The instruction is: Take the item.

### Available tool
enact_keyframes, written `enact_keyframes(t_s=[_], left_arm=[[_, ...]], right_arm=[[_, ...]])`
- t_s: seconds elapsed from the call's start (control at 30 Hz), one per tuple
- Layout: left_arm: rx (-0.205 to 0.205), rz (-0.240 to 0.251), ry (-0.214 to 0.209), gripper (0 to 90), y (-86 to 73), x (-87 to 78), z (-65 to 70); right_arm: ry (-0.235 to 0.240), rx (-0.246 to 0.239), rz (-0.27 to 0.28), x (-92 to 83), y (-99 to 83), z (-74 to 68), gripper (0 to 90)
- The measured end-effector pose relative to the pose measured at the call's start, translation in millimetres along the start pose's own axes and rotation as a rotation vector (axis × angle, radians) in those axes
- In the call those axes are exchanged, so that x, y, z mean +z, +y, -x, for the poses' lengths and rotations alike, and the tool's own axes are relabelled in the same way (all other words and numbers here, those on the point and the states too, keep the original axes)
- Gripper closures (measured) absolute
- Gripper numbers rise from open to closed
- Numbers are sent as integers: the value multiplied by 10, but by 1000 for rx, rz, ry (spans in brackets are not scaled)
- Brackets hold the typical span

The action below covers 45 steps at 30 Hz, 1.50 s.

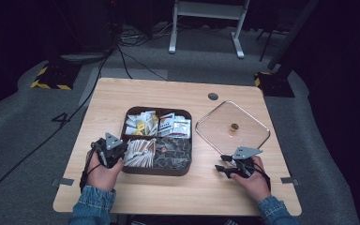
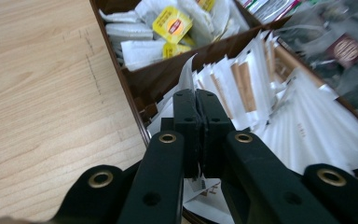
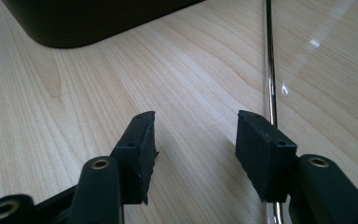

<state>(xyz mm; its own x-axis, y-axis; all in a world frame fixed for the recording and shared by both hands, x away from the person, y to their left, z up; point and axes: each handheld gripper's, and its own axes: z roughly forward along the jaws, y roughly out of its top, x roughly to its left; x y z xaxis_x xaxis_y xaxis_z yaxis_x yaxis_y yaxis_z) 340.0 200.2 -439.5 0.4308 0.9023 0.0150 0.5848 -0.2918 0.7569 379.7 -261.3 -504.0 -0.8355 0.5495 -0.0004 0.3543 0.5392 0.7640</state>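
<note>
Two grippers sit over a pale wooden table [image 1: 122, 93] that stands on grey carpet in a dark room, with cables trailing across the floor and a white stand beyond the far edge. My left gripper [image 2: 198, 100] has its jaws pressed together on a white paper sachet [image 2: 186, 77] in the near left compartment of the brown divided box [image 1: 157, 169], which lies at the middle of the table toward the near edge. My right gripper [image 3: 196, 135] rests near the near right corner with its jaws apart over bare wood, just beside the metal rim of the glass lid [image 1: 215, 140].
</note>
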Motion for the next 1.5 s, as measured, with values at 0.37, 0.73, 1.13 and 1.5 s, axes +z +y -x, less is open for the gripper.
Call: enact_keyframes(t_s=[0.37,0.73,1.13,1.5], left_arm=[[-47,99,-127,879,78,-193,-22],[-40,176,-196,879,177,-403,22],[18,211,-320,880,277,-450,272],[94,212,-452,880,318,-440,563]], right_arm=[[0,0,0,0,0,0,481],[1,1,0,0,0,1,481],[5,-3,0,-2,-2,1,482],[7,-2,1,-2,-2,3,483]])
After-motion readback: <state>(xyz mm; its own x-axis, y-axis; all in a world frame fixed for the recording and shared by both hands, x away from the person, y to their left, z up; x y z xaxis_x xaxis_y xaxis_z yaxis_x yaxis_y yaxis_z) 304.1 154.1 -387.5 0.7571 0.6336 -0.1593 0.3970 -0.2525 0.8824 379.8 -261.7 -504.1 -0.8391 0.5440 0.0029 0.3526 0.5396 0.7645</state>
